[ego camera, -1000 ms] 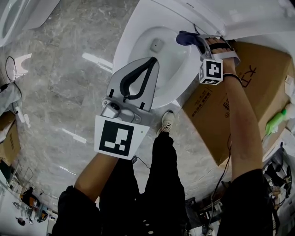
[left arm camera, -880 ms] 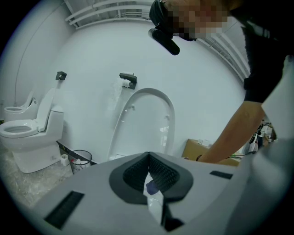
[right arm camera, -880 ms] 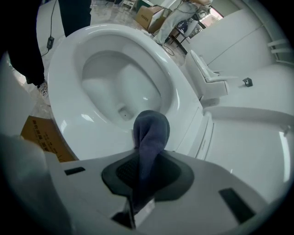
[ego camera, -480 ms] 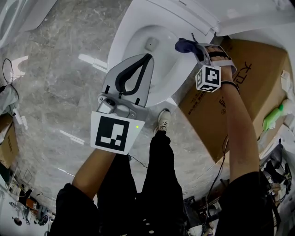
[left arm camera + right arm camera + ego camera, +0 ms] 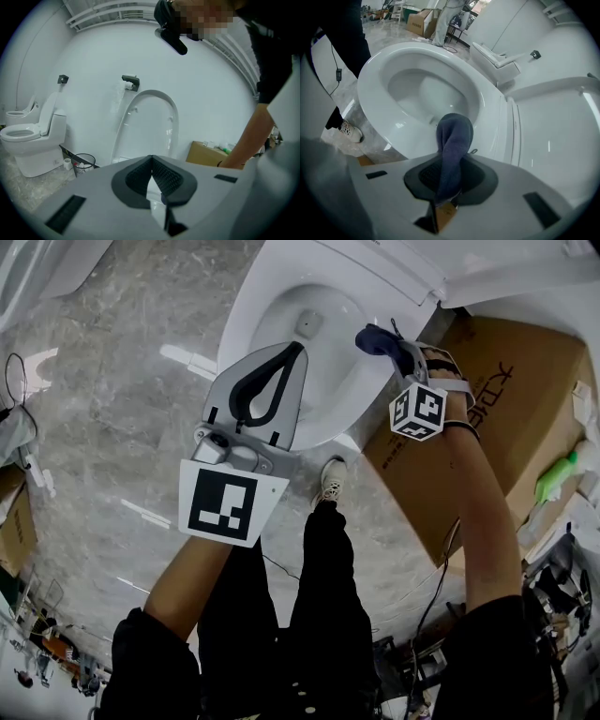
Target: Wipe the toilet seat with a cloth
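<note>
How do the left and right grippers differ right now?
The right gripper is shut on the dark cloth; the left gripper is shut on nothing. The right gripper points down at the toilet rim; the left gripper faces the raised lid. Both carry a marker cube.

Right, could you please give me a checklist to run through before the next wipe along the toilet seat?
1. Cloth gripped: ok, right tongs shut on it.
2. Cloth over the toilet seat: ok, near the hinge.
3. Cloth pressing on the seat: cannot tell.
4. Lid out of the way: ok, raised.
5. Left tongs free: ok, shut and empty, above the seat's front.
</note>
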The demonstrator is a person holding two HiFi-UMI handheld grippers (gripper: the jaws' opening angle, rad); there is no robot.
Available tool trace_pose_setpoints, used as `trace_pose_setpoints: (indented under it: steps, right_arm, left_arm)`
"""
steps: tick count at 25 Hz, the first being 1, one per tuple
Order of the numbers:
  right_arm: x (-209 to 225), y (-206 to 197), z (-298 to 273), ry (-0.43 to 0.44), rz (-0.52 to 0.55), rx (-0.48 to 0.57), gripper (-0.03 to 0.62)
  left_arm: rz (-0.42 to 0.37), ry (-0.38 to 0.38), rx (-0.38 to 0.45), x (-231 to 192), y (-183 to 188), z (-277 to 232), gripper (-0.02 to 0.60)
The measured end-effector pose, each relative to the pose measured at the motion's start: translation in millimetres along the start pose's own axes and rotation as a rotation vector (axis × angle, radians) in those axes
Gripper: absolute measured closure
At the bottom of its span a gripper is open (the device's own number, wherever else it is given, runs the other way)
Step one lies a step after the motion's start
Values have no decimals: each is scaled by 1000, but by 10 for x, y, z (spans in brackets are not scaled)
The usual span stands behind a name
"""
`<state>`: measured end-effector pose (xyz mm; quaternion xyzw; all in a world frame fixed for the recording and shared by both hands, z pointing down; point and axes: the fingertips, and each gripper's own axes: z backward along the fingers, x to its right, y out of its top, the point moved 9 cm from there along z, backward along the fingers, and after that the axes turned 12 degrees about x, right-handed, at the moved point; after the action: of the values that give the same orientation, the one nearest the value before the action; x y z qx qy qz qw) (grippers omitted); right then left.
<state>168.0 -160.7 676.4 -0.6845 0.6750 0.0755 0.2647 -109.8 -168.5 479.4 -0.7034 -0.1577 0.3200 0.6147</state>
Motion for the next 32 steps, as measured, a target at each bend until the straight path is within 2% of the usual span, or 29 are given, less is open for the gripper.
trace_pose_setpoints:
  steps: [7, 11, 18, 23, 32]
  right_arm:
    - [-135, 83, 65, 23, -183, -17, 540]
    - [-257, 163, 108, 4, -246, -43, 539]
    - [-484, 293, 202, -21, -383, -27, 545]
    - [-593, 378, 241, -3, -456, -36, 543]
    - [-848, 558, 352, 21, -672, -47, 533]
  left_arm:
    - [-8, -1, -9, 17, -12, 48, 571]
    - [-12, -5, -14, 14, 14, 64, 571]
    - [-29, -15, -23, -26, 63, 107, 571]
    - [-36, -14, -20, -38, 93, 127, 571]
    - [-42, -16, -28, -26, 125, 186, 571]
